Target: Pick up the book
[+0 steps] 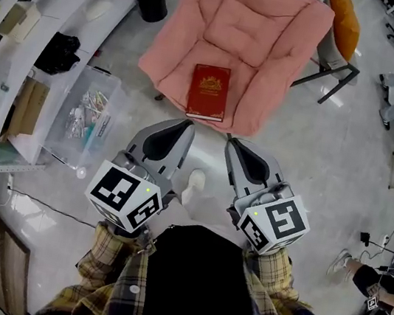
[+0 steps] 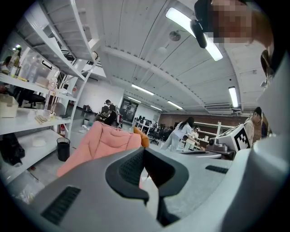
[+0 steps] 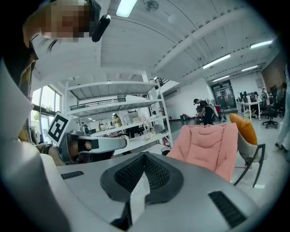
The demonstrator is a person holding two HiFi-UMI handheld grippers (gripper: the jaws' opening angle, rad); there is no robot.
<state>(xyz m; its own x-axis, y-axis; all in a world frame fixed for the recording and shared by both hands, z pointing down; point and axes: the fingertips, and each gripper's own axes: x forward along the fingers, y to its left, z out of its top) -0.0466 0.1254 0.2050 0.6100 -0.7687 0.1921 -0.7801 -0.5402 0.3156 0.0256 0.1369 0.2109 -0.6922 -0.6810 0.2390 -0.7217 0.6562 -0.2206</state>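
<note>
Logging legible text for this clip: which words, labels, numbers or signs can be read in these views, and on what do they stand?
No text can be read in any view.
Red book on the pink chair: gold ornament on the cover, any title too small to read.
Marker cubes: black-and-white square patterns, no letters.
Clear bin: print on its contents too small to read.

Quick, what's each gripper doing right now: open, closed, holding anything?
Left gripper: jaws closed, holding nothing.
Right gripper: jaws closed, holding nothing.
The book lies on the pink chair, untouched.
</note>
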